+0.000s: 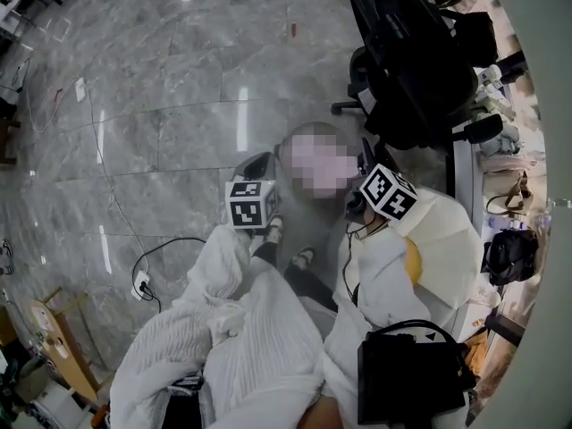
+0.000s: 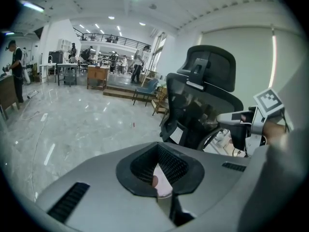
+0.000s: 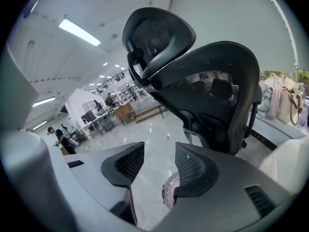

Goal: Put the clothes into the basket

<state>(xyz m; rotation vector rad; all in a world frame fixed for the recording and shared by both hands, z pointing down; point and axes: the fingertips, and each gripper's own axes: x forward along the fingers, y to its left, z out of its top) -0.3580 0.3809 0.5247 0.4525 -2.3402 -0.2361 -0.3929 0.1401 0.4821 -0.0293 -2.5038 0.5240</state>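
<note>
1. Head view: the white clothes [image 1: 268,347] lie heaped at the bottom, beside a black bag [image 1: 407,378].
2. Left gripper view: the left gripper [image 2: 161,173] has its jaws nearly together, with an unidentifiable pale sliver [image 2: 163,181] between them.
3. Right gripper view: the right gripper [image 3: 159,166] gapes wide and empty, facing an office chair [image 3: 207,91].

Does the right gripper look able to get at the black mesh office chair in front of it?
Probably yes. The right gripper has its jaws apart with nothing between them, and the black mesh office chair stands just ahead, with only grey polished floor showing in between.
</note>
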